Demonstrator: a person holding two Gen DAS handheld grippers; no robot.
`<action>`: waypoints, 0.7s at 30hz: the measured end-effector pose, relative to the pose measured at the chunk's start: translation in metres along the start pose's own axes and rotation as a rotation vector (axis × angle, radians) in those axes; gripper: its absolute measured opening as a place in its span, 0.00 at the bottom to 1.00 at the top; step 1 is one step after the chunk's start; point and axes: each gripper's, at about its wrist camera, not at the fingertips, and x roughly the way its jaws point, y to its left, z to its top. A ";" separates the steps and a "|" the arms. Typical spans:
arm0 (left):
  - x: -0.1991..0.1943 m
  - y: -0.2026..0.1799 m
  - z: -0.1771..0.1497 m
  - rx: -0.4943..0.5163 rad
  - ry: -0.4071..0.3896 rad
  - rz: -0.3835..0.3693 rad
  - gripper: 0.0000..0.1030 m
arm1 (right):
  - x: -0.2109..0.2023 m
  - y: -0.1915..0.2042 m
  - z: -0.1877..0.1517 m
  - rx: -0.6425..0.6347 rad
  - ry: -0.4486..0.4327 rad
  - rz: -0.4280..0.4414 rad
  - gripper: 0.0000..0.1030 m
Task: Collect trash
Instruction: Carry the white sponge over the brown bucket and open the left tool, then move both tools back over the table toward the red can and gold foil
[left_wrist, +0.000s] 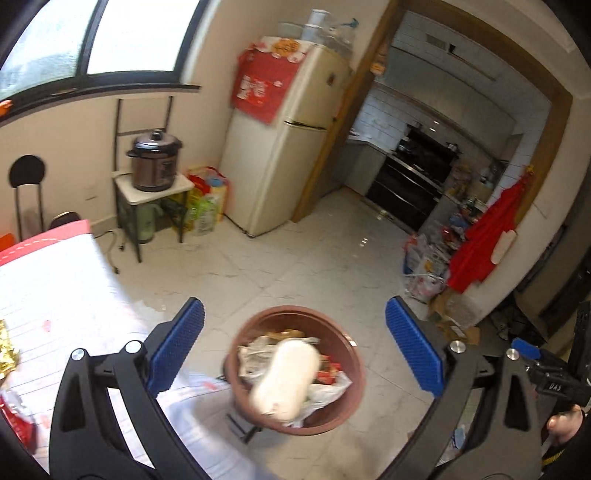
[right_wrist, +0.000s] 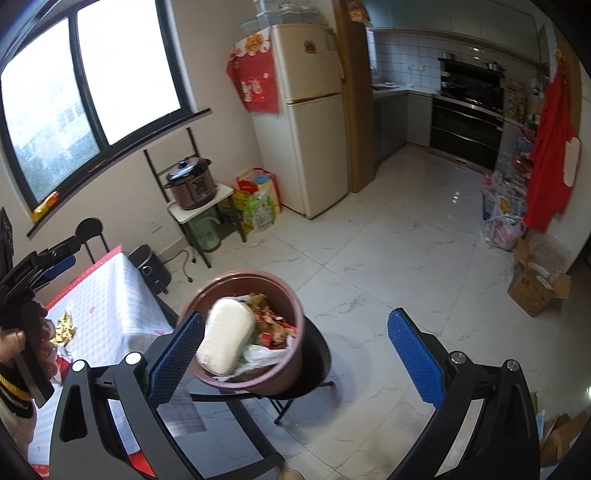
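Note:
A brown round trash bin (left_wrist: 343, 354) stands on a black stool beside the table; it also shows in the right wrist view (right_wrist: 288, 373). It holds wrappers and plastic bags. A white oblong object (left_wrist: 286, 378), blurred, is over the bin's contents; it also shows in the right wrist view (right_wrist: 227, 338). My left gripper (left_wrist: 293, 350) is open and empty above the bin. My right gripper (right_wrist: 295, 356) is open and empty, with the bin just left of its middle. A gold wrapper (right_wrist: 64, 328) and red wrappers (left_wrist: 18, 424) lie on the table.
The table with a white checked cloth (right_wrist: 110, 306) is at the left. A fridge (right_wrist: 314, 122), a pressure cooker on a small stand (right_wrist: 192, 184), bags on the floor and cardboard boxes (right_wrist: 535, 291) line the room. The tiled floor lies beyond the bin.

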 end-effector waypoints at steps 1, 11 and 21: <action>-0.009 0.008 0.000 -0.007 -0.008 0.023 0.94 | 0.001 0.005 0.002 -0.004 0.000 0.012 0.95; -0.126 0.098 -0.010 -0.110 -0.088 0.298 0.94 | 0.034 0.085 0.017 -0.088 0.015 0.204 0.95; -0.277 0.214 -0.065 -0.289 -0.131 0.591 0.94 | 0.068 0.226 0.007 -0.251 0.097 0.399 0.95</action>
